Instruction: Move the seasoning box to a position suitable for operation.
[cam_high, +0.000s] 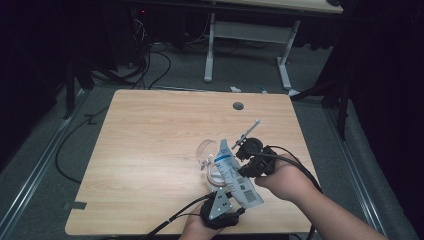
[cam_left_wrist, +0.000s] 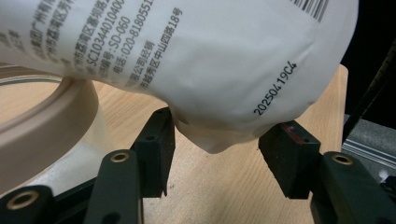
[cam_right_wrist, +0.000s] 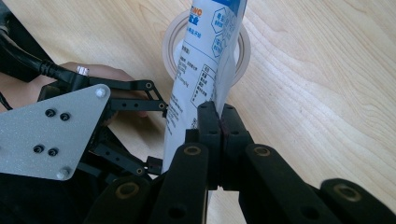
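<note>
Near the table's front edge, a clear bowl stands behind the white pouch. From the right, the right gripper pinches the pouch; the left gripper below is open, not pressing it.

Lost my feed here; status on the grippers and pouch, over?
Right gripper shut on pouch edge. Left gripper open, pouch bottom between jaws. Pouch over clear cup. Nothing in the way.
</note>
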